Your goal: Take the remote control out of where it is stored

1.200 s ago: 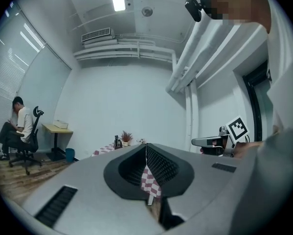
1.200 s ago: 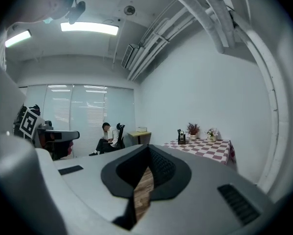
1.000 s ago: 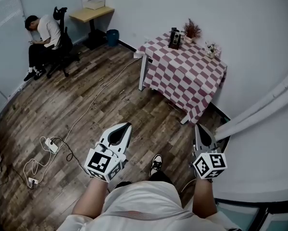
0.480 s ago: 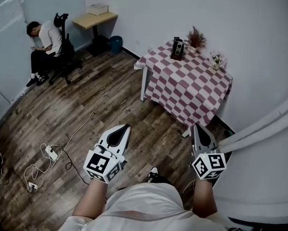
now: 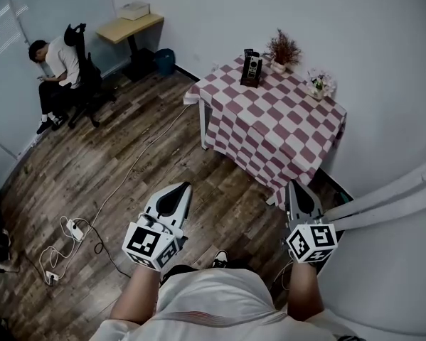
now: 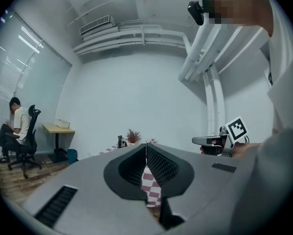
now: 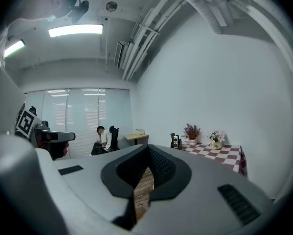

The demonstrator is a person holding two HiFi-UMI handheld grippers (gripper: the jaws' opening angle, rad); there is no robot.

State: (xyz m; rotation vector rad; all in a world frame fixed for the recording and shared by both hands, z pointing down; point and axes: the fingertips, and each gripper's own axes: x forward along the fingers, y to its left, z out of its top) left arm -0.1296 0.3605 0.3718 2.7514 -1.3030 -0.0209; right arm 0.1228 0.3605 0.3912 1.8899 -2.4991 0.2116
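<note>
At the far corner of the checked worktop (image 5: 269, 123), the remote control (image 5: 253, 64) stands in a dark holder (image 5: 247, 81), long axis about upright, top end up. Nothing is taken out yet: left gripper (image 5: 183, 187) and right gripper (image 5: 293, 185) are both pressed together, empty, well apart from it

Head view: from above, facing steeply down on the brown wood-plank floor (image 5: 127, 162). The left gripper (image 5: 186, 185) and right gripper (image 5: 292, 185) are near, at the lower edge.

Gripper views: low and level, each along its own jaws toward the far white wall (image 6: 136, 97).

All three views share the red-and-white checked-cloth table (image 5: 269, 130) at far right and the seated person (image 5: 52, 62) at far left.
</note>
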